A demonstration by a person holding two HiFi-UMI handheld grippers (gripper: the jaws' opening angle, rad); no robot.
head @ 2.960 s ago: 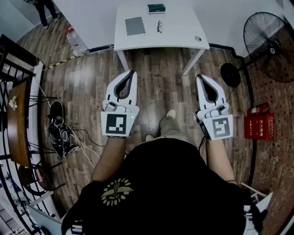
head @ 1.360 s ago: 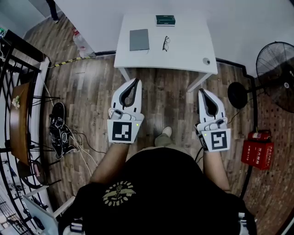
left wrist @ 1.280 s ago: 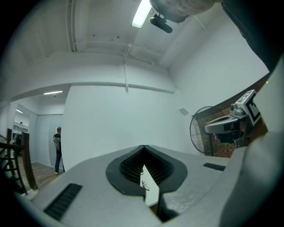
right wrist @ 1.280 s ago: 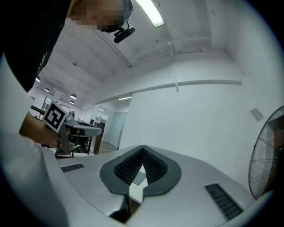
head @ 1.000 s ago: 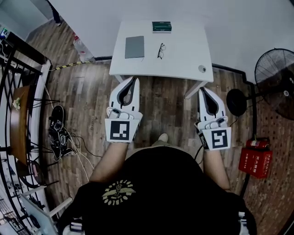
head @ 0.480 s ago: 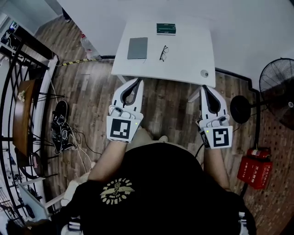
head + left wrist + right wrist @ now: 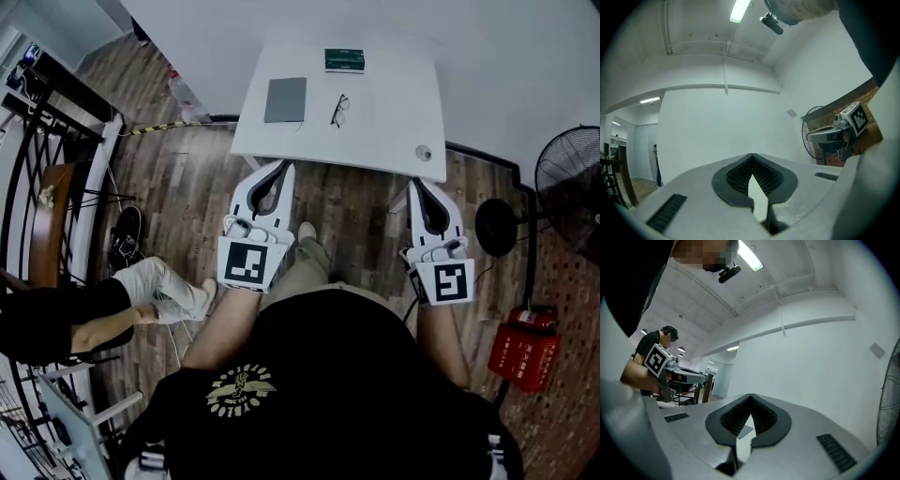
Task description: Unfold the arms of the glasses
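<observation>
While we stand just short of the white table (image 7: 394, 122), both tongs point at it w/ jaws pressed together & nothing between them: left gripper (image 7: 280, 167) by its near-left edge, right gripper (image 7: 415, 183) by the near-right corner. Glasses (image 7: 339, 110) lie on the tabletop, well apart from both, just right of the grey notebook (image 7: 285, 99), green box (image 7: 344, 60) beyond.
</observation>
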